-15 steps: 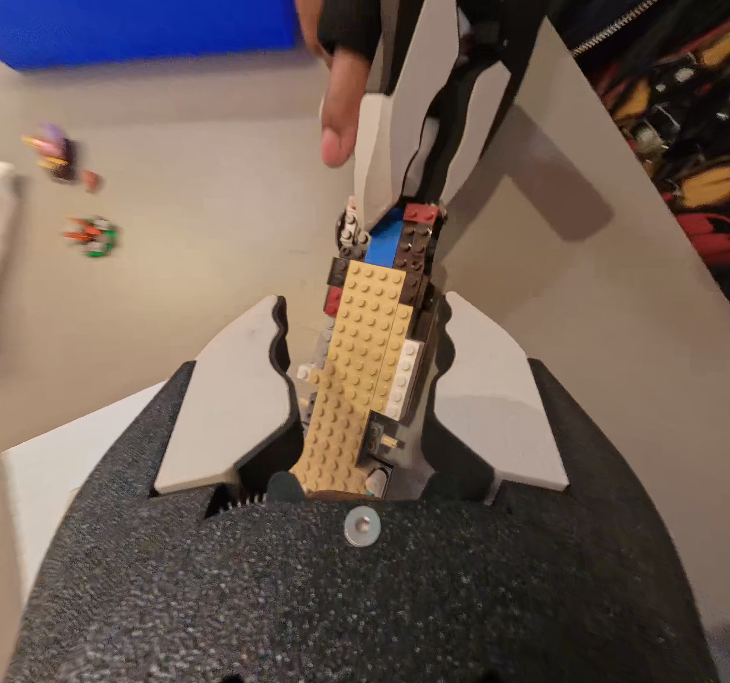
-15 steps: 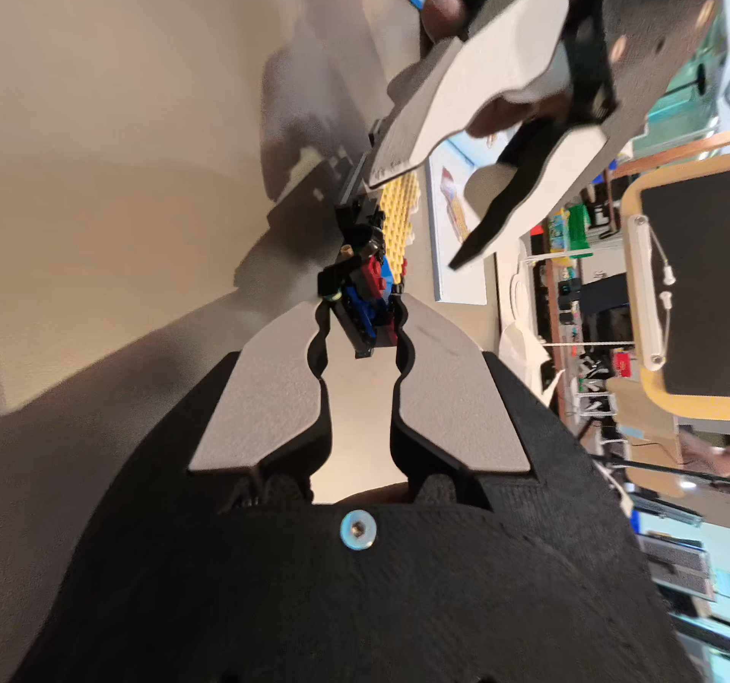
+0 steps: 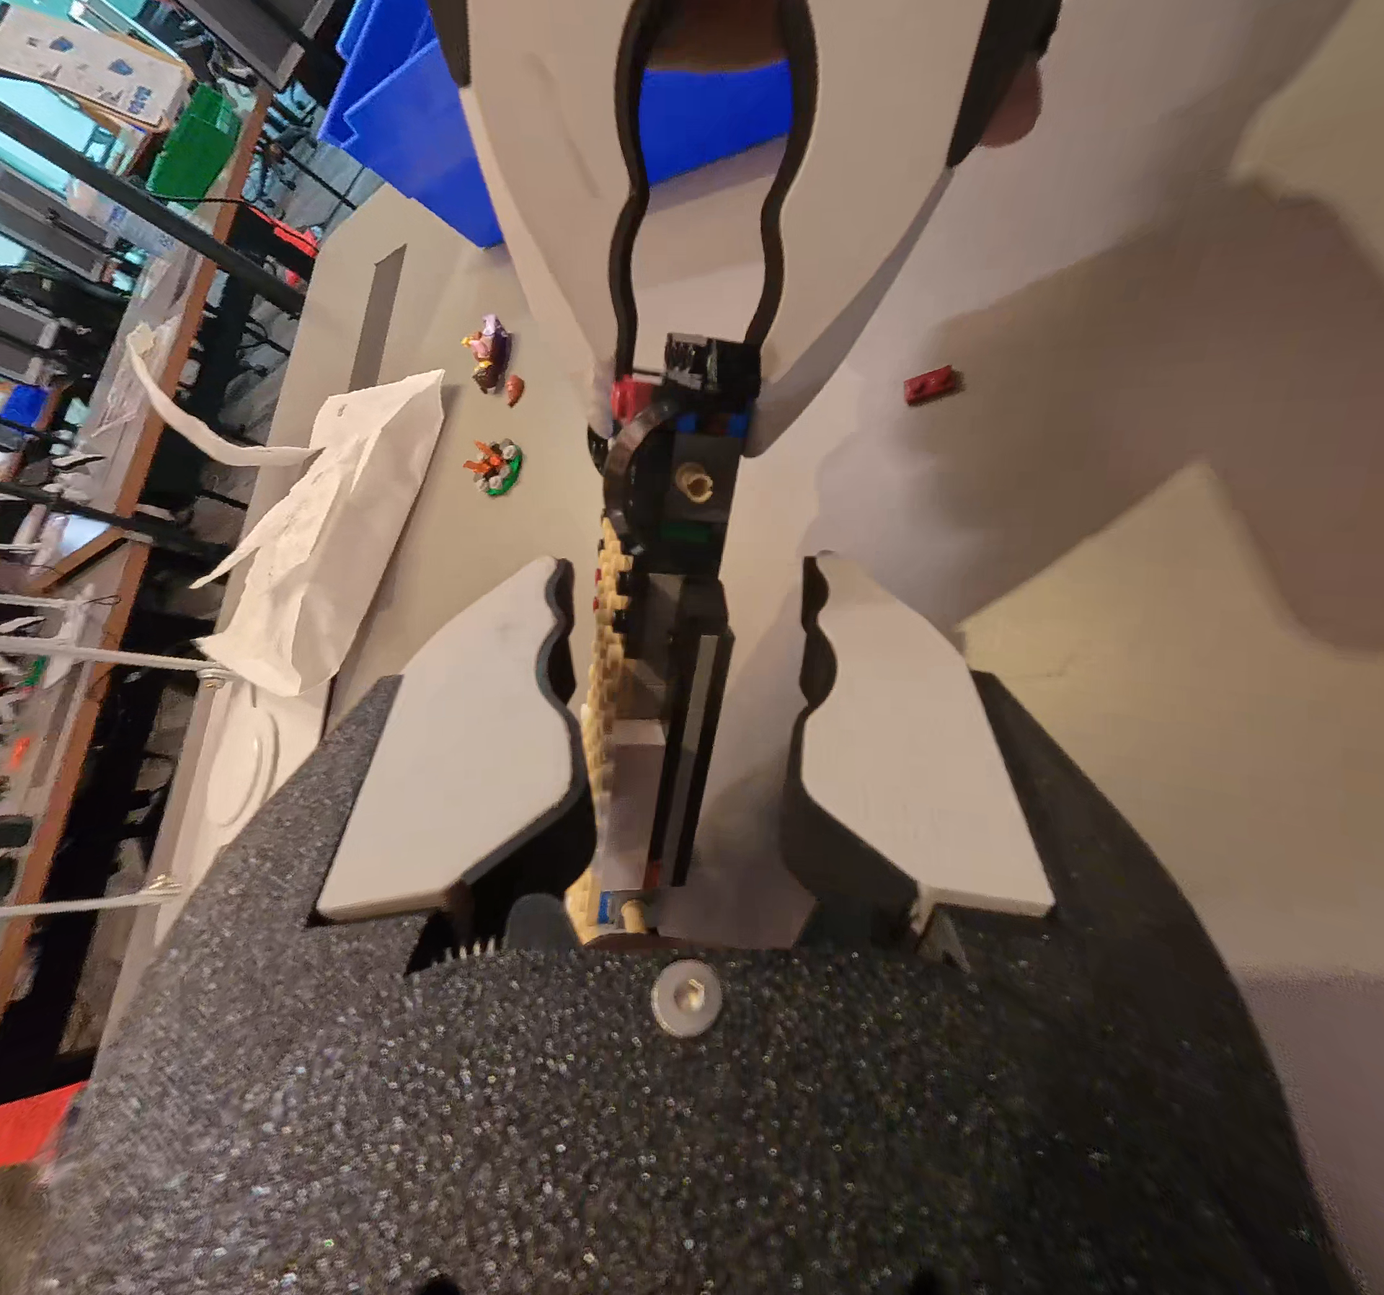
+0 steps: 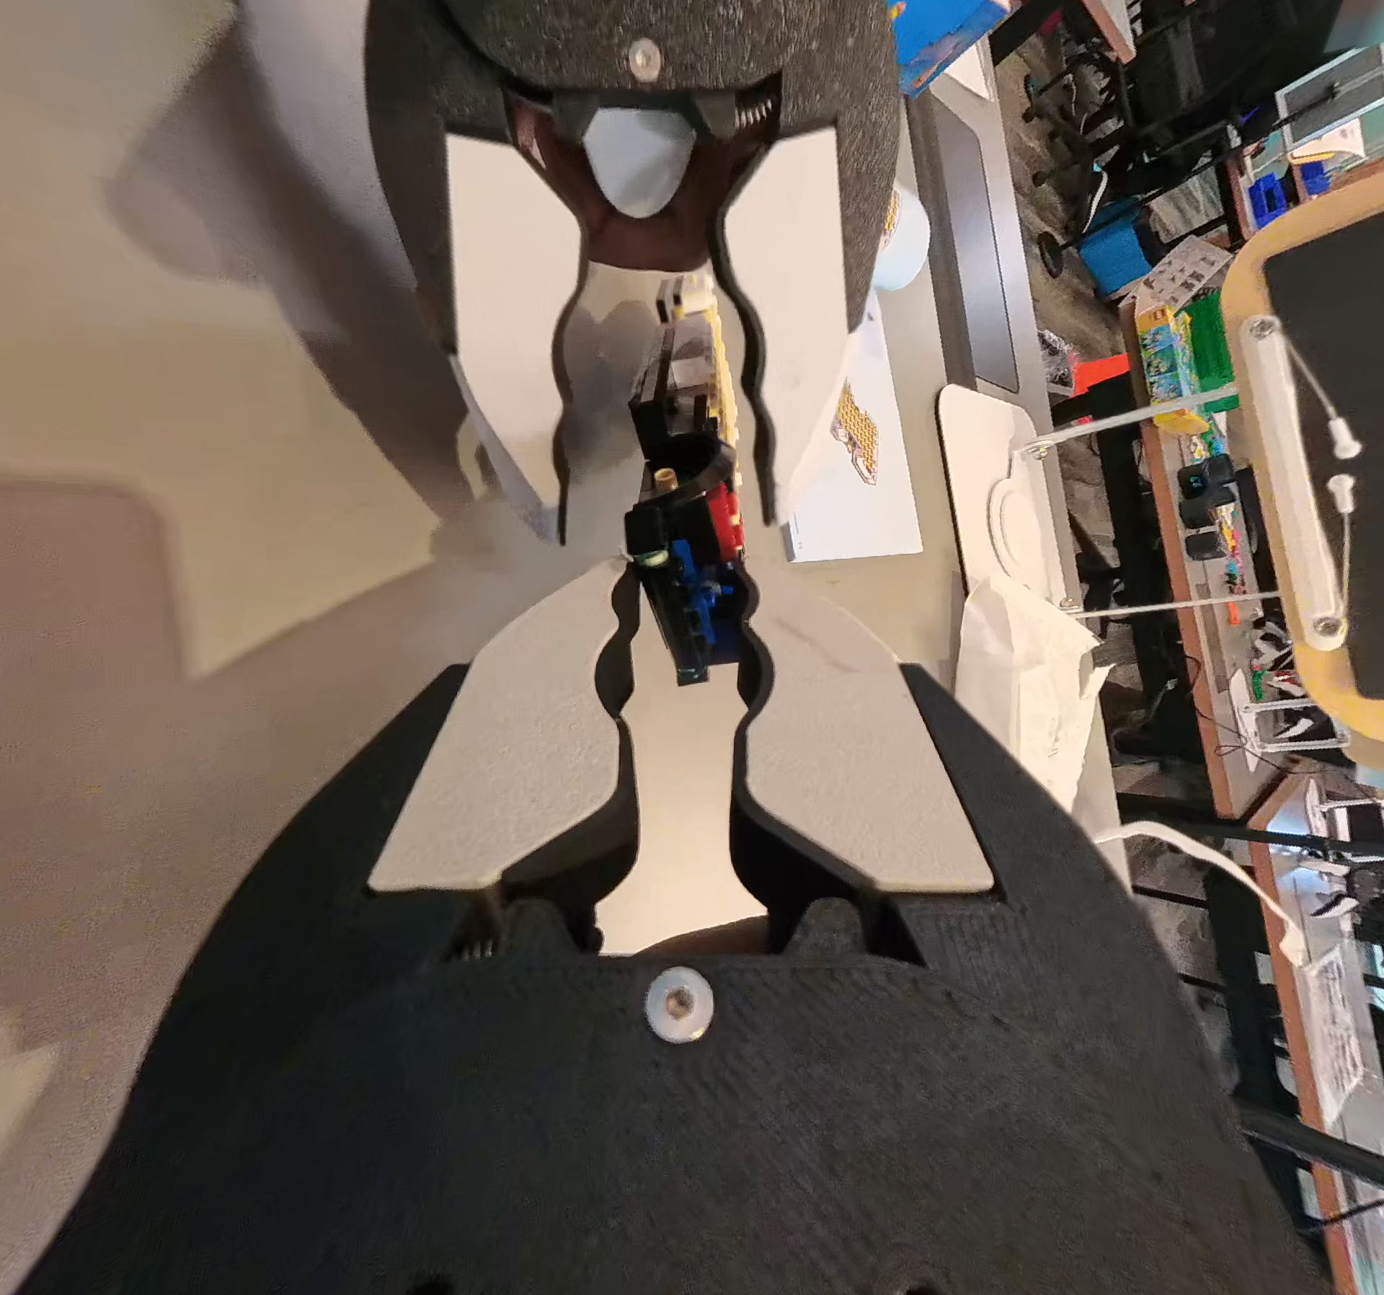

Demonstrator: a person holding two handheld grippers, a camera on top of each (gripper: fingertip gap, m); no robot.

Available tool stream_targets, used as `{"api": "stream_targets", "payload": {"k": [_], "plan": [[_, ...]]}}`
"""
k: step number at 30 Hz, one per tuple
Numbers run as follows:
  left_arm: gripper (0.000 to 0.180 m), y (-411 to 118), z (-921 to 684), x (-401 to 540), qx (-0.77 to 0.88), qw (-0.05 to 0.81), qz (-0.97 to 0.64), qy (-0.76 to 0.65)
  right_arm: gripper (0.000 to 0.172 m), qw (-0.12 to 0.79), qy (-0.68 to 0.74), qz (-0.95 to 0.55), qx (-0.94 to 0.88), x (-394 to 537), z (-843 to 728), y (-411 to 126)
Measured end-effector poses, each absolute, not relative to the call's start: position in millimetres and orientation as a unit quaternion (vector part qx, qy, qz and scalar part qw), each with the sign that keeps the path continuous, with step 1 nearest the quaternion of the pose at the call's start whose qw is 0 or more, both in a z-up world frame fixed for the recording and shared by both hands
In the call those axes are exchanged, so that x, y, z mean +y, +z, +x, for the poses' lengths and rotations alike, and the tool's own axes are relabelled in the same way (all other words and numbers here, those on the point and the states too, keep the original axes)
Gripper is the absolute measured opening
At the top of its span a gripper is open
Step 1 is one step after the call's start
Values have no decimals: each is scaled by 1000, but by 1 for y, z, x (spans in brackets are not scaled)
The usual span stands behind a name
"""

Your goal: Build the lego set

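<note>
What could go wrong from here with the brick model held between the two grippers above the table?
1. The left gripper stands open around the brick model, with a clear gap on one side, so the weight appears to hang from the right gripper alone.
2. That grip is only on the model's blue and black end; the end section could snap off.
3. A drop would hit the table and could scatter pieces.

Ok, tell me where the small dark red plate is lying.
In the left wrist view, the dark red plate lies alone on the table, right of the brick model and beside the right gripper's finger.
</note>
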State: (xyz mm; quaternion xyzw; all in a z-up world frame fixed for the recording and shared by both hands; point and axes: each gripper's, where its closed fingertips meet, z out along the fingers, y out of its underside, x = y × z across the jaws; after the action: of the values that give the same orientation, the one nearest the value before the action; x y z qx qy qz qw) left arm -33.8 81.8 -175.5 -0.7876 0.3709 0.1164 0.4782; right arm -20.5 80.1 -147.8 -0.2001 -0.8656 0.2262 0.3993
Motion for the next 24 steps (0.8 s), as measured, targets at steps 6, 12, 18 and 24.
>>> {"api": "stream_targets", "payload": {"k": [6,12,18,24], "plan": [[37,-171,-40,88,355,487,-779,174,23,400,238,-195,-863,75,-23,-139],[28,-160,-40,90,326,535,-758,183,23,406,244,-190,-860,69,-25,-135],[27,-155,-38,90,330,543,-746,201,23,412,246,-184,-858,65,-27,-131],[25,-153,-45,88,320,543,-743,225,27,411,253,-185,-856,67,-21,-123]]}}
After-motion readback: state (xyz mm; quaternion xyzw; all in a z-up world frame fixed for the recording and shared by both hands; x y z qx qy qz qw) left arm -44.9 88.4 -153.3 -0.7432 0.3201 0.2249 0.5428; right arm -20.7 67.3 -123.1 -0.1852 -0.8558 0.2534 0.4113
